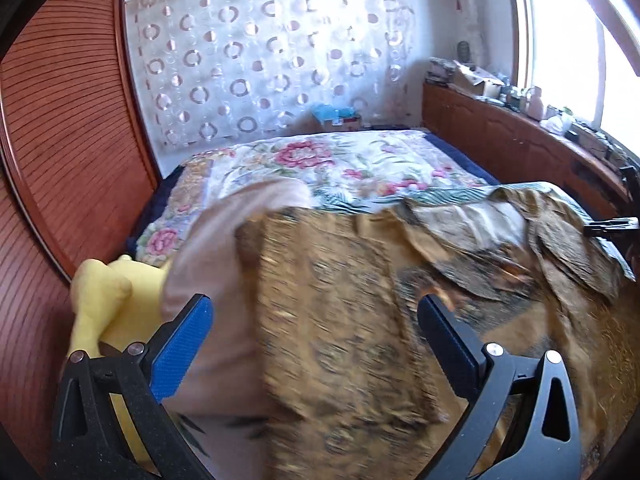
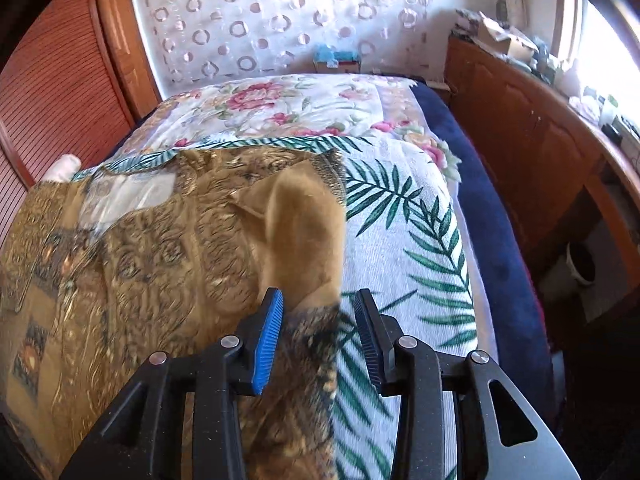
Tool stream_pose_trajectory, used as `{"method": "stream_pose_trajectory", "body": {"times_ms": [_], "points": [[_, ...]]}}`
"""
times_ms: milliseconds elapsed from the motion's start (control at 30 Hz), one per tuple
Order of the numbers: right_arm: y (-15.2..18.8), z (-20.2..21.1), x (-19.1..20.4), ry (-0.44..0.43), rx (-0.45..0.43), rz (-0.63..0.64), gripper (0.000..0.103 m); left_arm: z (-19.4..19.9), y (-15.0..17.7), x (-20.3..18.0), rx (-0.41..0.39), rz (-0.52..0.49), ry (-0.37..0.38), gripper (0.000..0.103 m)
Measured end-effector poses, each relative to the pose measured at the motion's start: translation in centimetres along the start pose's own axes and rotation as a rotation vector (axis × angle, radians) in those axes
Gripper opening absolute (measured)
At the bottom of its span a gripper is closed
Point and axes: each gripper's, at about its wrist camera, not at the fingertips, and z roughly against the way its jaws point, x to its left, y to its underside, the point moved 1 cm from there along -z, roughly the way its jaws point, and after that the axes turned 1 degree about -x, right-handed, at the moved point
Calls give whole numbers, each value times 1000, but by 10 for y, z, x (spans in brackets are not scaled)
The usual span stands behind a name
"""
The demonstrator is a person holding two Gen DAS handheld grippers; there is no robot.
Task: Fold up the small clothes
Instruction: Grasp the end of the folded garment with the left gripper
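Note:
A brown and gold patterned garment [image 1: 336, 312] lies spread on the bed; it also shows in the right wrist view [image 2: 132, 256]. My left gripper [image 1: 316, 316] is open, its blue-padded fingers [image 1: 182, 350] wide apart either side of a raised fold of the garment. My right gripper [image 2: 318, 312] is partly open, with a lifted edge of the garment [image 2: 304, 240] standing between its fingers [image 2: 268, 332]; the pads do not press it. A pale pink cloth [image 1: 208, 280] lies under the garment's left side.
The bed has a palm-leaf sheet [image 2: 404, 248] and a floral cover [image 1: 320, 164]. A yellow soft toy [image 1: 100, 300] lies at the left. A wooden louvred wall [image 1: 60, 140] stands left, a cluttered wooden cabinet [image 2: 520, 128] right, a dark blue mattress edge [image 2: 488, 220] between.

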Motion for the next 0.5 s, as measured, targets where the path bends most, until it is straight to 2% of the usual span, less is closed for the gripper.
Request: {"method": "stream_pose_trajectory", "body": {"times_ms": [100,267,333,500], "points": [[-6,-4,-1,14,4,1,39,-12,-8,14,19,14,17,96],[-8,-6,2,25,7,7,39,-38,-14,40,90,87,35,61],[-6,-5,5,33,2,15,39,-46,-13,44,113,116,66,52],[-1,-5,6,43,-32,28,40,-62,-10,43,169,131,89,51]]}}
